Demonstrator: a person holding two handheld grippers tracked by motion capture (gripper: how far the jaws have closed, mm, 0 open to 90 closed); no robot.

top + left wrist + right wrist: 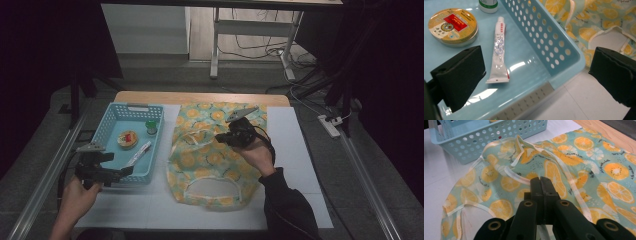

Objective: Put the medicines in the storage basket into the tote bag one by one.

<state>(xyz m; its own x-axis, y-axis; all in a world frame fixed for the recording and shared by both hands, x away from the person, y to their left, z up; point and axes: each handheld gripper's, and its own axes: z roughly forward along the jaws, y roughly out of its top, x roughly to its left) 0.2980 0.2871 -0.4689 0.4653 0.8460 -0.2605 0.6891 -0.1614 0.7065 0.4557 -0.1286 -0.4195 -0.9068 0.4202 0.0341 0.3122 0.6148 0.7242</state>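
An apron (200,160) printed with orange slices lies spread on the white mat, bib opening toward me. My right gripper (221,138) rests on its middle. In the right gripper view the jaws (540,180) are pressed together, pinching a white edging strap (517,178) of the apron (579,170). My left gripper (118,165) hangs over the near right corner of the blue basket (131,106), open and holding nothing (536,75). Below it inside the basket (549,37) lie a white tube (499,50) and a round yellow tin (452,26).
A small green-capped bottle (151,126) stands in the basket behind the tin (127,139) and tube (139,153). The white mat (295,165) shows bare to the right of the apron. A wooden table edge (200,97) runs along the back.
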